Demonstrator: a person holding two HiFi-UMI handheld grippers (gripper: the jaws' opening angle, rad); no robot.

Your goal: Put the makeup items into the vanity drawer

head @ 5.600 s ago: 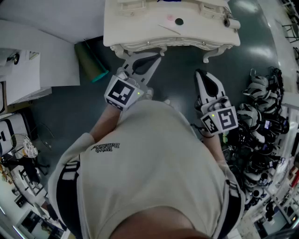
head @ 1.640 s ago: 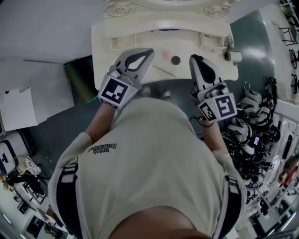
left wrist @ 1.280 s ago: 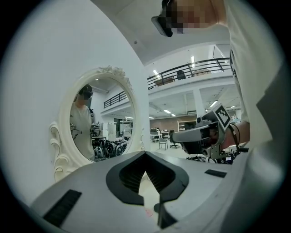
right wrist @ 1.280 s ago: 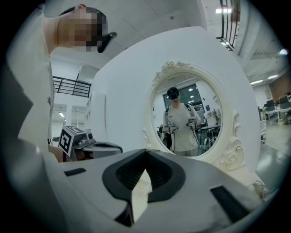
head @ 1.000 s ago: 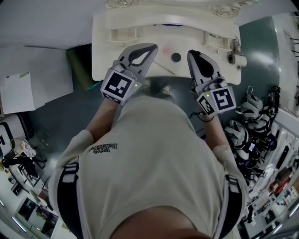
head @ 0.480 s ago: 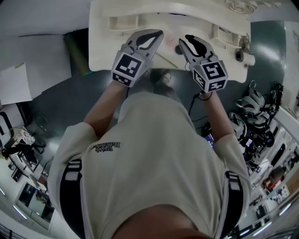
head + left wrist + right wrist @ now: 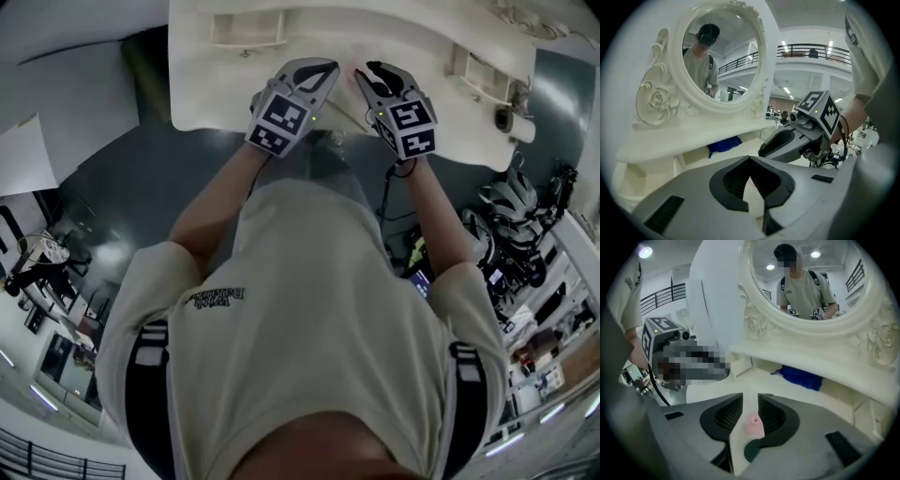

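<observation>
Reaching step: above the vanity (image 7: 202, 89) top, the right gripper (image 7: 750, 398) is aiming at a small pink makeup item (image 7: 753, 423) lying there; its jaws have just been opening and are standing apart, empty. The left gripper (image 7: 750, 161) is hovering closed, empty. Next, probably lowering and pinching gently.

There are two grippers, the left gripper (image 7: 324, 67) and the right gripper (image 7: 368, 70). One mirror (image 7: 811, 284). One pink thing (image 7: 753, 423), one dark thing (image 7: 751, 450), one blue thing (image 7: 801, 376).

Dark glossy floor (image 7: 122, 183) — railed balcony (image 7: 811, 49), strip lights (image 7: 784, 46) overhead
</observation>
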